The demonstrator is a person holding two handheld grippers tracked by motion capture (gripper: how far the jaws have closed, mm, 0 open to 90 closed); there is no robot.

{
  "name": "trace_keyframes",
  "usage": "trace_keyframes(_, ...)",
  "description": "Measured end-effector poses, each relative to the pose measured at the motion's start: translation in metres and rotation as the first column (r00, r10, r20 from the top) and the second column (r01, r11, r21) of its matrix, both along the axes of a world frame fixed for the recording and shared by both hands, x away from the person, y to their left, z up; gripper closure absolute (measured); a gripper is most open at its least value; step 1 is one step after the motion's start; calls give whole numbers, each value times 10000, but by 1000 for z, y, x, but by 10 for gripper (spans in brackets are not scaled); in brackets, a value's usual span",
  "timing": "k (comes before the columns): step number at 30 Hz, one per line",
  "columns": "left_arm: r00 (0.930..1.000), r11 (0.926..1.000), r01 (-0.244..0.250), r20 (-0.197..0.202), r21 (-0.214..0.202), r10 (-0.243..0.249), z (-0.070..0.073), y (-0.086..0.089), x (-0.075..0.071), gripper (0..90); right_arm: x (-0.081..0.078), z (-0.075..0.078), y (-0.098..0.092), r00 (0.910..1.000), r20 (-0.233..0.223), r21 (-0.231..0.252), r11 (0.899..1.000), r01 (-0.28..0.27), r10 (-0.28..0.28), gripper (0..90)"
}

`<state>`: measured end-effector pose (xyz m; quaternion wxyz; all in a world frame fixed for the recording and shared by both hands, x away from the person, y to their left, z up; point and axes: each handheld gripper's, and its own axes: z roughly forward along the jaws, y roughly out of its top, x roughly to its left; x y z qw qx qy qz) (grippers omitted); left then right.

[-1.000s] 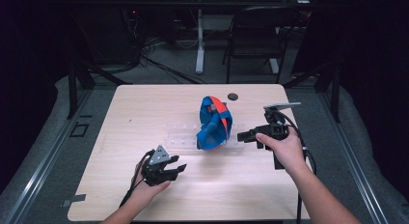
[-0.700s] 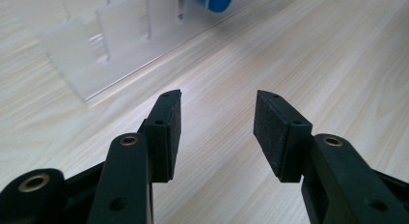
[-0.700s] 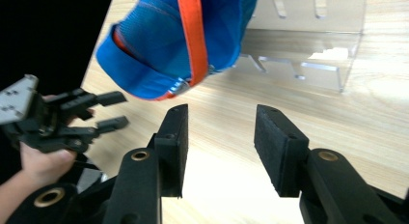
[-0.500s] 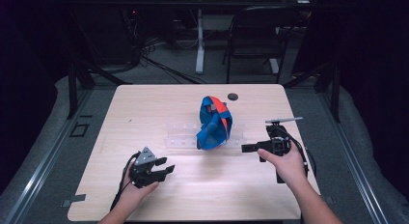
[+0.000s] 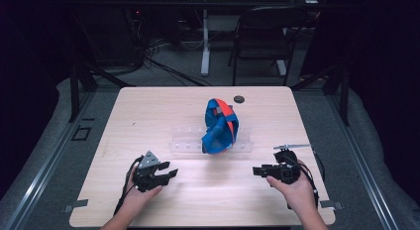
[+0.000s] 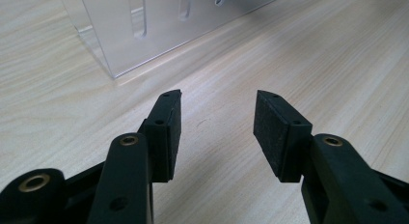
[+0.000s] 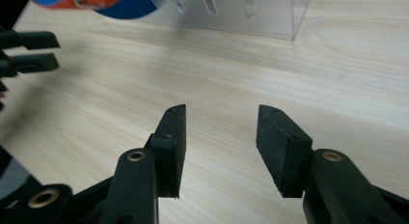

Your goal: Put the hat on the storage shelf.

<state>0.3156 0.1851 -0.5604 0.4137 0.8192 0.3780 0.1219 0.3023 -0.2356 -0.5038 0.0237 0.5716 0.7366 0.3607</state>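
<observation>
A blue and orange strap-like bundle [image 5: 221, 127] sits on a clear acrylic rack [image 5: 185, 140] at the middle of the wooden table [image 5: 148, 111]. My left gripper [image 5: 167, 173] rests low at the front left, open and empty, its jaws [image 6: 217, 127] aimed at the rack's clear end [image 6: 140, 31]. My right gripper [image 5: 257, 170] is at the front right, open and empty, its jaws [image 7: 219, 137] pointing left along the table. The right gripper view has the rack's corner [image 7: 270, 14], the bundle's underside [image 7: 96, 4], and the left gripper's fingers [image 7: 29, 50] at far left.
A small dark round object [image 5: 239, 98] lies behind the bundle near the table's far edge. A chair [image 5: 260, 36] and cables stand on the floor beyond the table. Bare wood lies between the two grippers.
Both grippers have drawn back toward the table's front edge, away from the rack and bundle. The right one dropped lower and now points left.
</observation>
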Motion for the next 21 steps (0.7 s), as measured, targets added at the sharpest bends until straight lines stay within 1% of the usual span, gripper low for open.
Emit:
trace_keyframes(3,10000,10000,0,-10,76,0,-1,0,1,534,-8,-10,-3,9993,305,-85,9997,220,-217,542)
trace_keyframes(4,10000,10000,-20,-2,96,20,-2,0,1,534,-10,-14,-4,9990,330,-69,9995,308,-306,542)
trace_keyframes(6,10000,9999,-81,22,136,81,-2,1,2,534,-13,-21,-5,9978,542,-128,9992,378,-370,537)
trace_keyframes(7,9999,9998,-105,57,154,104,-3,2,2,530,-16,-26,-6,9963,695,-185,9985,512,-498,531)
trace_keyframes(8,9998,9998,-184,57,117,183,-3,2,3,523,-18,-30,-7,9931,977,-281,9973,682,-651,525)
trace_keyframes(9,9998,9996,-181,87,232,179,-3,3,3,517,-20,-32,-8,9896,1202,-339,9959,837,-790,519)
trace_keyframes(10,9995,9994,-295,63,201,294,-3,4,4,514,-23,-34,-10,9806,1672,-387,9932,1101,-1022,503)
trace_keyframes(11,9992,9992,-388,41,138,388,-4,4,5,511,-27,-36,-12,9665,2207,-494,9882,1449,-1307,487)
trace_keyframes(13,9989,9988,-468,31,175,468,-4,6,6,505,-33,-42,-15,9388,2990,-593,9786,1970,-1709,469)
trace_keyframes(14,9987,9984,-516,16,224,515,-4,7,7,500,-36,-45,-16,9304,3210,-712,9751,2102,-1772,463)
trace_keyframes(15,9984,9982,-571,-17,171,571,-5,8,7,494,-38,-49,-17,9233,3371,-740,9725,2207,-1839,457)
trace_keyframes(16,9978,9976,-662,-40,196,663,-5,8,8,484,-39,-51,-18,9221,3395,-786,9713,2245,-1856,447)
trace_keyframes(17,9977,9975,-673,2,230,673,-5,9,8,466,-38,-55,-20,9253,3348,-837,9725,2173,-1779,432)
trace_keyframes(20,9970,9965,-770,82,317,768,-6,10,10,432,-35,-65,-22,9287,3259,-1109,9685,2231,-1767,421)
trace_keyframes(21,9969,9962,-777,153,392,772,-7,10,10,418,-33,-67,-23,9291,3238,-1102,9682,2244,-1785,411)
